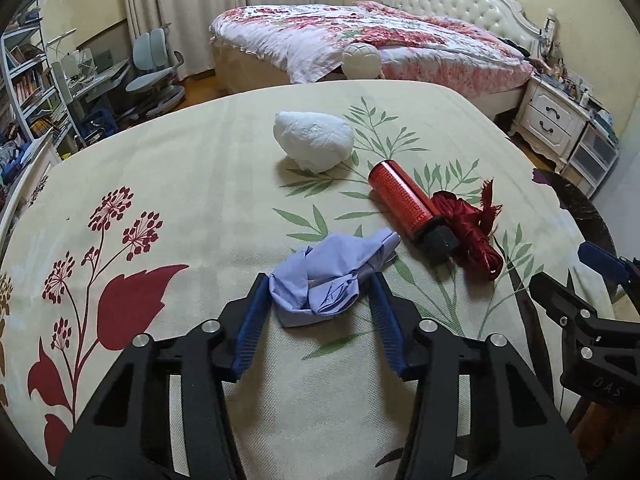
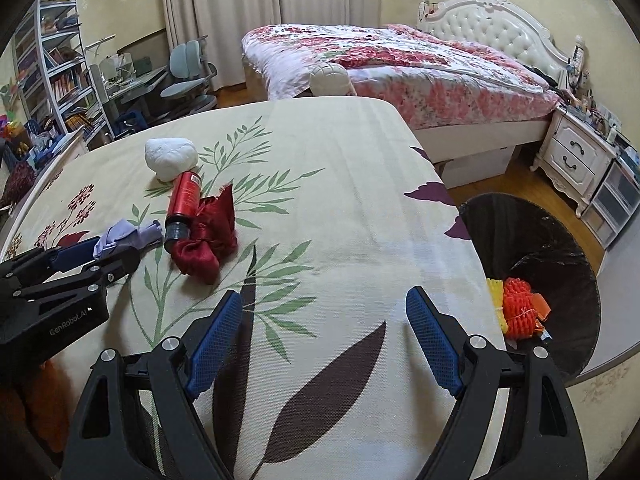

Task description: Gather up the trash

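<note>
A crumpled lilac-blue glove (image 1: 328, 276) lies on the floral tablecloth (image 1: 160, 184), right between the blue pads of my left gripper (image 1: 320, 284). The jaws stand open around it, the left pad touching it. It also shows in the right wrist view (image 2: 124, 236). Beyond lie a red bottle (image 1: 404, 204) with a black cap, a red ribbon bundle (image 1: 472, 232) and a white crumpled wad (image 1: 314, 140). My right gripper (image 2: 324, 320) is open and empty over the table's right part. A black-lined trash bin (image 2: 560, 240) stands right of the table, with orange and yellow foam netting (image 2: 518, 308) inside.
A bed with a floral quilt (image 1: 360, 40) stands behind the table. A white nightstand (image 2: 576, 160) is at the right. A desk, chair (image 1: 156, 64) and bookshelf stand at the left. A white ball-like object (image 1: 360, 60) sits just past the table's far edge.
</note>
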A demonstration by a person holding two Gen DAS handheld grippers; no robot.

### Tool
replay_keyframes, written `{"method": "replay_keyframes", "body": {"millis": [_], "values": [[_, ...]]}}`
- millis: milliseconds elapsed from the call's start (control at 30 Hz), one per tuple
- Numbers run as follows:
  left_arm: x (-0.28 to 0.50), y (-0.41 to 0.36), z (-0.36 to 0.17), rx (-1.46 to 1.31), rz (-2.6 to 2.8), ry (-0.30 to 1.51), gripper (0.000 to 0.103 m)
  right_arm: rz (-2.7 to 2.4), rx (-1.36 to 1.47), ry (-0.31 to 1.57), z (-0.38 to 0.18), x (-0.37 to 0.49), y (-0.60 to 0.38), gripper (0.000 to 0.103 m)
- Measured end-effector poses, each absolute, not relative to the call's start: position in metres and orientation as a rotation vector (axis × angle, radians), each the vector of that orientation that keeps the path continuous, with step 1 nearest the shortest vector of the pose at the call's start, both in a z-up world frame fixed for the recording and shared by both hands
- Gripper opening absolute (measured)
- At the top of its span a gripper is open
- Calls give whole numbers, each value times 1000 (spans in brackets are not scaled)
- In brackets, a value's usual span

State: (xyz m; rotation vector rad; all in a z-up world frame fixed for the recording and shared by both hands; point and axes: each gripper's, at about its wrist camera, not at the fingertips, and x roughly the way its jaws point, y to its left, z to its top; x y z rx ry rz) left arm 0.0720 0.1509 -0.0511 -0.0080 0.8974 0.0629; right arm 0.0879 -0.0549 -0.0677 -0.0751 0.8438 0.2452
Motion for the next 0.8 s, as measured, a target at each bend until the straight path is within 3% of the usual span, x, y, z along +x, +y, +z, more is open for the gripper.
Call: {"method": "replay_keyframes", "body": {"millis": [100,600,800], "values": [[69,149,-51,-7,70,889,40,268,-82,847,-68,86,-45,81],[51,181,-50,-97,150,891,39,283,-129,837,-67,102,-9,81],[53,184,-49,-111,160,892,41,274,-115,843,-68,108,-9,70]]}}
